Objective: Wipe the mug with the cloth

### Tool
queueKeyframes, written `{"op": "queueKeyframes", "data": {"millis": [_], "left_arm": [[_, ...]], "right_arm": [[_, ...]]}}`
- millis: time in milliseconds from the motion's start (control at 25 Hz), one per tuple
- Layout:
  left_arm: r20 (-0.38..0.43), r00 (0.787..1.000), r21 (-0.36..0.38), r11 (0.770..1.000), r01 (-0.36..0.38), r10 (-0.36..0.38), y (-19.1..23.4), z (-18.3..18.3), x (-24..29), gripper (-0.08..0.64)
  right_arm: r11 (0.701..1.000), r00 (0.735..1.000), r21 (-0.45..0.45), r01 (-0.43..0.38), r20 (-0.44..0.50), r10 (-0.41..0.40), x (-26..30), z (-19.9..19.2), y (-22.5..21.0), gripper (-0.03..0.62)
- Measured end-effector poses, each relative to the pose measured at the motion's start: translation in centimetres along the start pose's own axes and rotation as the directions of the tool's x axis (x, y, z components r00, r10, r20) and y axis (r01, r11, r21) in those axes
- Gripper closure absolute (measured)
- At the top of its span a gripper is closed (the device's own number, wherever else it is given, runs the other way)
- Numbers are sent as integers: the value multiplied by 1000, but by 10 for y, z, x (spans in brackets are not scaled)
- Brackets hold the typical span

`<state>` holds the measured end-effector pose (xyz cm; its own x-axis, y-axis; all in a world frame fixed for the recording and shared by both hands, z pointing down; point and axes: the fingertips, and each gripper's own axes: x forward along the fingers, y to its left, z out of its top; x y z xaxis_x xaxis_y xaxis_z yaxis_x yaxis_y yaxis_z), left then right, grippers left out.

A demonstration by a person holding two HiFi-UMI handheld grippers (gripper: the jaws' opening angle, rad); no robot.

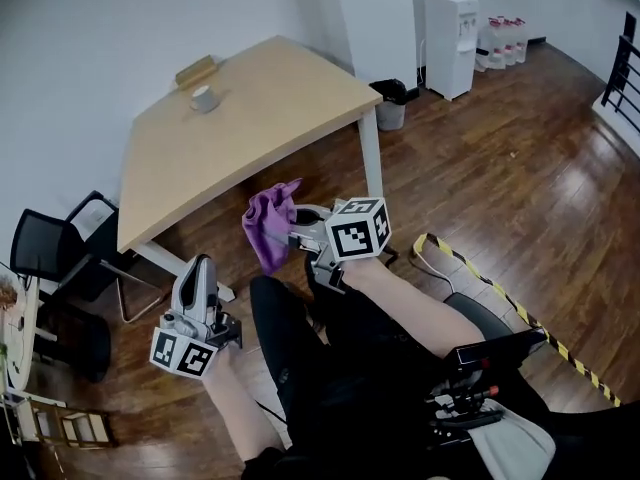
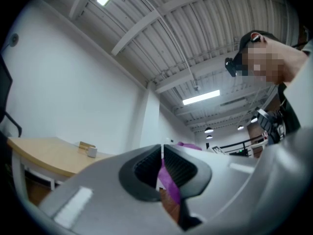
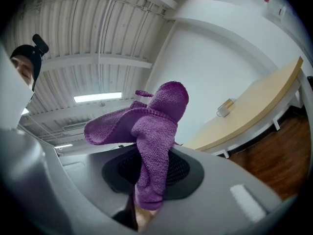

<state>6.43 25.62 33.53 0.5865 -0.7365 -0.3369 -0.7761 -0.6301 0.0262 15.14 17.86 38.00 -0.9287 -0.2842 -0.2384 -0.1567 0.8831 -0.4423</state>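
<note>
Mug (image 1: 204, 98) stood on the counter (image 1: 270, 118), well ahead of both sets of jaws, so the wiping looked not yet begun. Its inside was too small to read. The right gripper (image 1: 297, 230) pinched the purple cloth (image 3: 151, 141). The left gripper (image 1: 197, 268) had its jaws together and empty.

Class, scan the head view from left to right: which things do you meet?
From the left: black chair → left hand-held gripper → purple cloth → right hand-held gripper → water dispenser.
</note>
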Motion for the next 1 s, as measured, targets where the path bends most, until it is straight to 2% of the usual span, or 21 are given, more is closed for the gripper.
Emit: {"op": "queueKeyframes", "data": {"millis": [160,240,360,480,680,1000], "left_arm": [[-78,997,-52,998,18,-23,6,-19,1,545],[-91,995,-65,998,23,-29,9,-23,4,545],[-79,996,-70,997,31,-36,17,-25,9,545],[-49,999,-76,997,0,-4,23,-18,19,545],[-47,998,-65,997,33,-36,22,-19,8,545],[-49,998,-63,998,27,-30,15,-20,2,545]], "right_arm": [[994,997,86,71,19,-73,-15,-20,-19,508],[990,995,112,84,36,-89,-19,-21,-29,508],[993,996,105,54,64,-61,-15,-6,-29,508],[996,999,92,15,45,-19,-7,18,-28,508],[998,997,69,3,81,-9,-4,8,-20,508],[998,995,63,-31,97,25,-5,3,-6,508]]}}
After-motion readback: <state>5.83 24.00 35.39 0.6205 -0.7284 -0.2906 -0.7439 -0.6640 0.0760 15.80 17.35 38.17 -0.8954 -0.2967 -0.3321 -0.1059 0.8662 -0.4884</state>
